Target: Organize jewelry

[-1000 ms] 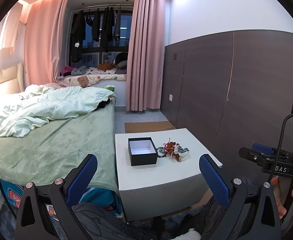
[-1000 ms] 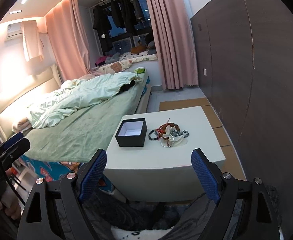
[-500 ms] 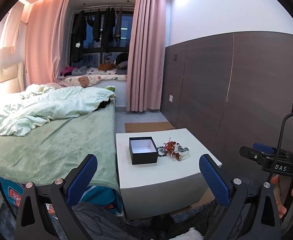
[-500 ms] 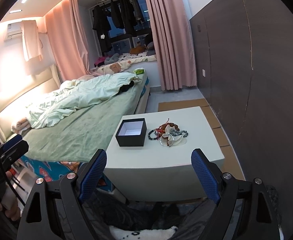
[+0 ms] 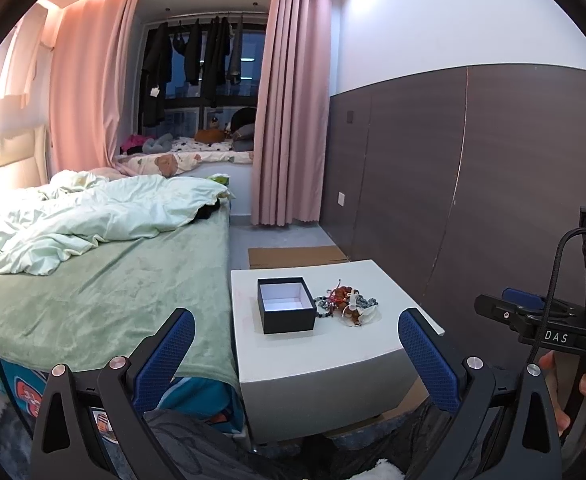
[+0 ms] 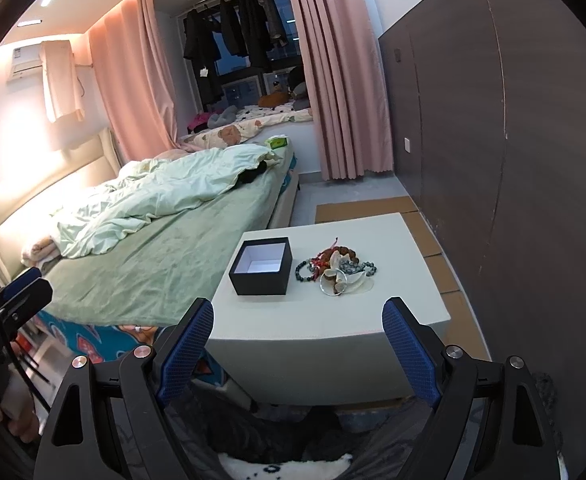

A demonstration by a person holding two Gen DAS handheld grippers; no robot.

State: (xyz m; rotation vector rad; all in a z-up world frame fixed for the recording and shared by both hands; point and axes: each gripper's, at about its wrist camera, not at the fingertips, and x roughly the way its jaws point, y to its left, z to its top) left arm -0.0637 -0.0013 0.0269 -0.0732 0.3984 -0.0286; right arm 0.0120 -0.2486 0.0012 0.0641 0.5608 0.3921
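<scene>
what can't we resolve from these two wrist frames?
- Jewelry pile: both views, too small and tangled to count pieces.
- Black box: in the right wrist view the near wall hides part of its white floor.
- Table base: both views, hidden by the gripper frames and dark fabric.
- Left gripper and right gripper: open, bodies cut off by the bottom edge.

Both wrist views toward table [image 5: 333,352]

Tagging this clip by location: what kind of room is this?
A bedroom, most likely: a bed with a rumpled duvet, pink curtains, and a low white table beside the bed.
</scene>
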